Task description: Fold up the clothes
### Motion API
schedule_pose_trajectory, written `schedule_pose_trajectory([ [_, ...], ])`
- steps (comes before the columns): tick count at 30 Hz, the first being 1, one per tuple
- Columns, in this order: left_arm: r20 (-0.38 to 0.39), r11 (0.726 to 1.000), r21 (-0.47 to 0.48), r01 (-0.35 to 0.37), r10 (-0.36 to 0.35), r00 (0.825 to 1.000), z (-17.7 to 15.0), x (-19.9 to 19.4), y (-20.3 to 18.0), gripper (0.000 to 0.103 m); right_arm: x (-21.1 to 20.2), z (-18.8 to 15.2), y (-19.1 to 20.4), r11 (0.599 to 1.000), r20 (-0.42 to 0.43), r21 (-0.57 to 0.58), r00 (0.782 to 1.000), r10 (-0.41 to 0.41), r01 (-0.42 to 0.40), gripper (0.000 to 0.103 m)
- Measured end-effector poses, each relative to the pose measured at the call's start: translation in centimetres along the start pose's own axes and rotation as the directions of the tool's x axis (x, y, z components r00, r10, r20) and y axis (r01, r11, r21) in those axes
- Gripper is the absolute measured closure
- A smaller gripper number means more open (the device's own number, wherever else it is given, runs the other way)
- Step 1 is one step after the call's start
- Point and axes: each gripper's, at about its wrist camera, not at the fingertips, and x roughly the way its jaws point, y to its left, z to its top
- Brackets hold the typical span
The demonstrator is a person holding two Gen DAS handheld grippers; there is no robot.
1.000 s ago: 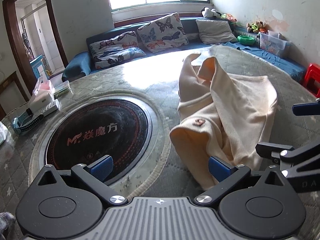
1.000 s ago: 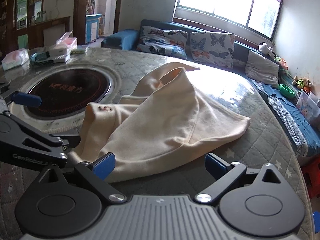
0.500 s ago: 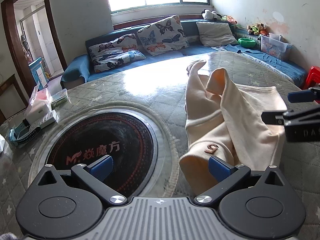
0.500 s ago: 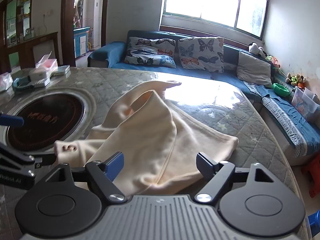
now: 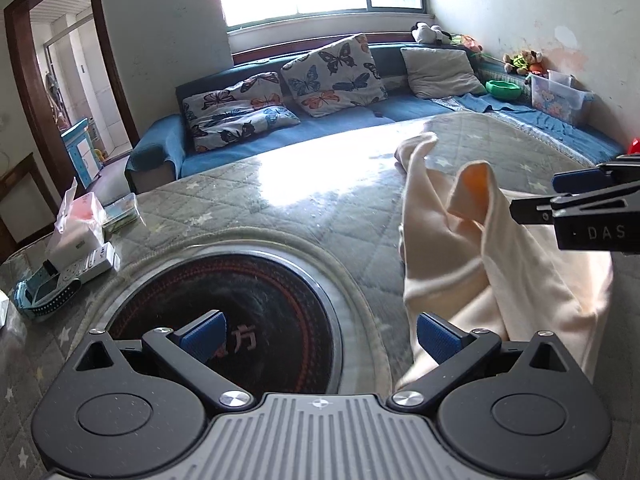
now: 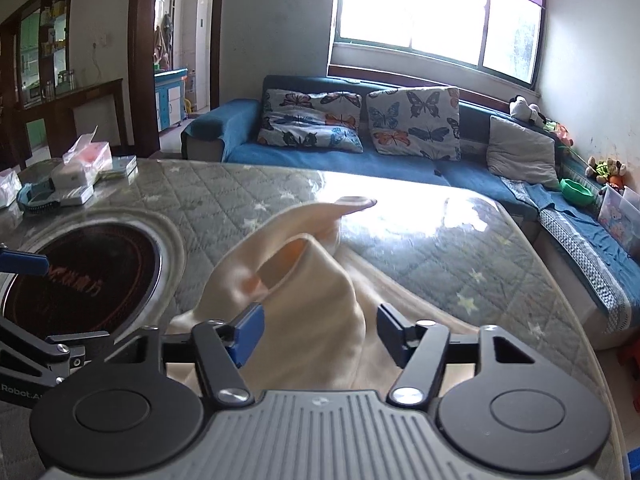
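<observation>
A cream garment (image 5: 480, 264) lies bunched on the quilted round table (image 5: 280, 200), its near part lifted off the surface; it also shows in the right wrist view (image 6: 312, 304). My left gripper (image 5: 320, 338) is open, its right finger beside the garment's near edge, nothing between the pads. My right gripper (image 6: 320, 330) is open with a hump of the cloth rising between its fingers; whether the pads touch it I cannot tell. The right gripper also shows in the left wrist view (image 5: 580, 204) at the right, above the garment.
A round black glass hotplate (image 5: 240, 312) is set in the table at the left. Tissue boxes, a white carton and a blue brush (image 5: 60, 256) sit at the table's far left edge. A blue sofa with butterfly cushions (image 5: 320, 80) stands beyond the table.
Both grippers rose and tilted up. The garment was lifted and drawn toward them. The right gripper's fingers narrowed around the cloth hump, and it moved up on the right side of the left view.
</observation>
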Motion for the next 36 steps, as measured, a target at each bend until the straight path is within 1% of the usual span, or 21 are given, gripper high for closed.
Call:
schedule_pose_trajectory([
  [1,-0.001,1.000,0.000,0.000,0.000,1.000,0.2,0.3,-0.1,0.000,0.3,0.2,-0.1,1.000,0.002,0.003,1.000,0.003,-0.003,0.047],
  [5,-0.006,1.000,0.004,0.005,-0.005,1.000,0.9,1.3,-0.3,0.000,2.1,1.8,-0.4,1.000,0.004,0.012,1.000,0.019,-0.020,0.049],
  [6,-0.006,1.000,0.003,0.014,-0.014,1.000,1.1,1.5,-0.4,0.000,2.5,2.0,-0.3,1.000,0.001,0.007,1.000,0.022,-0.022,0.049],
  [9,-0.003,0.999,0.000,0.042,-0.042,0.999,1.7,2.0,-0.7,0.000,4.2,2.6,-0.1,1.000,-0.028,-0.018,0.999,0.023,-0.023,0.056],
  [12,0.012,0.997,-0.010,0.079,-0.078,0.997,2.4,2.6,-1.0,0.000,5.8,2.4,-0.3,0.999,-0.072,-0.017,0.997,0.027,-0.028,0.071],
  [13,0.018,0.995,-0.015,0.094,-0.094,0.995,2.7,2.9,-1.1,0.000,6.1,2.2,-0.5,0.999,-0.081,-0.009,0.996,0.032,-0.033,0.080],
  [14,0.024,0.994,-0.021,0.109,-0.109,0.994,3.0,3.2,-1.2,0.000,6.3,2.0,-0.7,0.999,-0.091,0.000,0.995,0.037,-0.037,0.087],
  [15,0.030,0.992,-0.026,0.124,-0.124,0.992,3.3,3.5,-1.3,0.001,6.3,1.7,-0.9,0.999,-0.094,0.011,0.995,0.040,-0.039,0.088],
  [17,0.035,0.985,-0.046,0.166,-0.165,0.986,4.0,4.4,-1.4,0.003,5.6,1.2,-1.4,0.999,-0.079,0.019,0.996,0.032,-0.030,0.095],
  [21,0.044,0.966,-0.059,0.251,-0.248,0.968,5.0,6.1,-2.1,0.012,3.7,0.4,-2.7,0.999,-0.046,0.038,0.999,0.006,-0.004,0.098],
  [22,0.050,0.961,-0.057,0.271,-0.268,0.962,5.2,6.5,-2.3,0.012,3.2,0.2,-3.1,0.999,-0.041,0.045,0.999,0.002,0.000,0.098],
  [25,0.032,0.952,-0.064,0.300,-0.298,0.954,5.6,8.0,-2.9,0.012,1.1,-0.5,-4.7,0.997,-0.016,0.061,0.999,-0.035,0.036,0.098],
  [27,0.011,0.942,-0.085,0.323,-0.324,0.946,5.7,8.9,-3.2,0.013,-0.4,-1.2,-5.8,0.996,-0.005,0.072,0.998,-0.058,0.058,0.098],
  [28,0.004,0.940,-0.092,0.329,-0.330,0.944,5.7,9.3,-3.2,0.015,-1.1,-1.6,-6.3,0.995,-0.002,0.077,0.998,-0.070,0.070,0.098],
  [29,0.002,0.938,-0.098,0.333,-0.334,0.943,5.7,9.5,-3.2,0.022,-1.8,-2.0,-6.7,0.993,0.002,0.081,0.996,-0.084,0.083,0.098],
  [30,0.000,0.936,-0.104,0.337,-0.338,0.941,5.7,9.8,-3.2,0.026,-2.6,-2.4,-7.2,0.992,0.005,0.085,0.995,-0.099,0.098,0.098],
  [31,-0.008,0.926,-0.117,0.358,-0.361,0.932,5.7,10.0,-3.1,0.032,-3.1,-2.9,-7.5,0.990,0.006,0.087,0.994,-0.114,0.113,0.098],
  [32,-0.017,0.916,-0.131,0.379,-0.384,0.923,5.7,10.3,-3.0,0.042,-3.7,-3.3,-7.8,0.988,0.007,0.090,0.992,-0.128,0.127,0.098],
  [33,-0.018,0.908,-0.145,0.393,-0.400,0.917,5.6,10.4,-2.9,0.048,-4.2,-3.7,-8.2,0.986,0.008,0.093,0.990,-0.143,0.142,0.098],
  [34,-0.019,0.900,-0.158,0.407,-0.415,0.910,5.6,10.5,-2.8,0.051,-4.8,-4.4,-8.6,0.982,0.005,0.098,0.987,-0.162,0.161,0.098],
  [36,-0.007,0.900,-0.141,0.414,-0.419,0.908,5.6,10.2,-2.7,0.067,-5.9,-5.7,-9.6,0.974,-0.007,0.116,0.981,-0.195,0.194,0.098],
])
